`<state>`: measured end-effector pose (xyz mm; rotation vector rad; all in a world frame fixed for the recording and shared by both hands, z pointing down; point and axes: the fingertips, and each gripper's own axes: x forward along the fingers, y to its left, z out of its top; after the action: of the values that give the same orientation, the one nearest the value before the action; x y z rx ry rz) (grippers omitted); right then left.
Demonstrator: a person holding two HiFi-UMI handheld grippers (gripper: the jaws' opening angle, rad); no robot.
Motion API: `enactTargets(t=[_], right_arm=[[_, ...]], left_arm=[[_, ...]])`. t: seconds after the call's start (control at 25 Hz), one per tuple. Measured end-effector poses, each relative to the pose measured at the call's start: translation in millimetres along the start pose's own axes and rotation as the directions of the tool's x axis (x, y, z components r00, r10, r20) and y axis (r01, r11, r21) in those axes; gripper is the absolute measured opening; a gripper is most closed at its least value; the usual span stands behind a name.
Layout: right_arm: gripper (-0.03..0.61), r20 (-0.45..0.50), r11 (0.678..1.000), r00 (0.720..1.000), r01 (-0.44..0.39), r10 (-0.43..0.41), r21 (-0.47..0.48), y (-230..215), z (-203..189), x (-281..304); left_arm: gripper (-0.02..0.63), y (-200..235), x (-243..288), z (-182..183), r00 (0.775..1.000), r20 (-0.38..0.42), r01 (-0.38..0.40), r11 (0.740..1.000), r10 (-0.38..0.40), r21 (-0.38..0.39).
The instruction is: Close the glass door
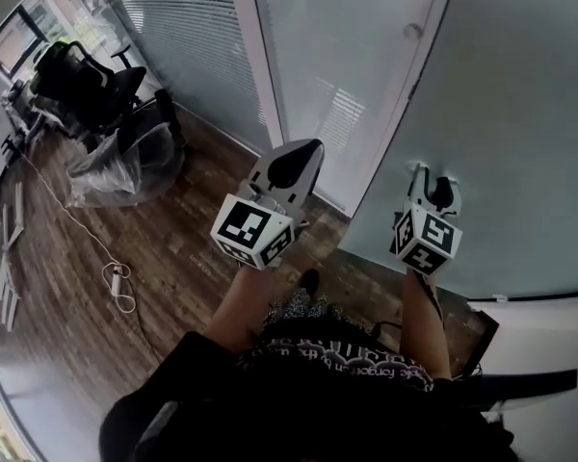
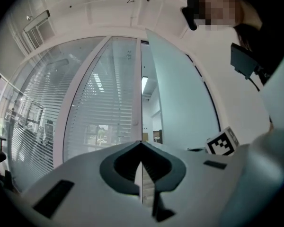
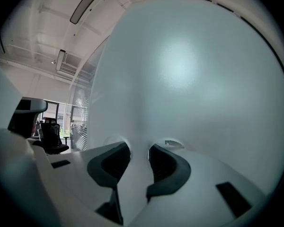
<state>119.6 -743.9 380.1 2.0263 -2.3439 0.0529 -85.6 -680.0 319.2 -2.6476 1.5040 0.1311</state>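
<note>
Right gripper view, right gripper (image 3: 138, 145) jaws held apart, tips up against the frosted glass door (image 3: 189, 79), left gripper (image 1: 311, 150) left of the door, jaws pressed together, empty.

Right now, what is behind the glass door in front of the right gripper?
The glass door is frosted, so nothing shows through it. Past its open edge, the left gripper view shows a lit room beyond.
</note>
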Motion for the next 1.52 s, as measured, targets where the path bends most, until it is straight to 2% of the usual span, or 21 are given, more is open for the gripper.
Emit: enactTargets(t=[0.32, 0.6, 1.24, 1.52], right_arm=[[0.123, 0.015, 0.997, 0.997, 0.078, -0.079, 0.011, -24, 2, 54], [0.123, 0.016, 0.991, 0.991, 0.132, -0.132, 0.016, -44, 3, 94], [0.122, 0.013, 0.977, 0.977, 0.212, -0.212, 0.019, -81, 3, 156], [0.123, 0.012, 0.971, 0.971, 0.237, -0.237, 0.017, -90, 6, 171]], left_arm=[[0.002, 37, 80, -2, 0.996, 0.015, 0.088, 0.996, -0.088, -0.001], [0.002, 57, 120, -11, 0.99, 0.002, 0.143, 0.99, -0.143, 0.004], [0.002, 83, 169, -21, 0.976, -0.016, 0.217, 0.976, -0.217, 0.003], [0.003, 98, 176, -21, 0.977, -0.01, 0.212, 0.977, -0.212, 0.003]])
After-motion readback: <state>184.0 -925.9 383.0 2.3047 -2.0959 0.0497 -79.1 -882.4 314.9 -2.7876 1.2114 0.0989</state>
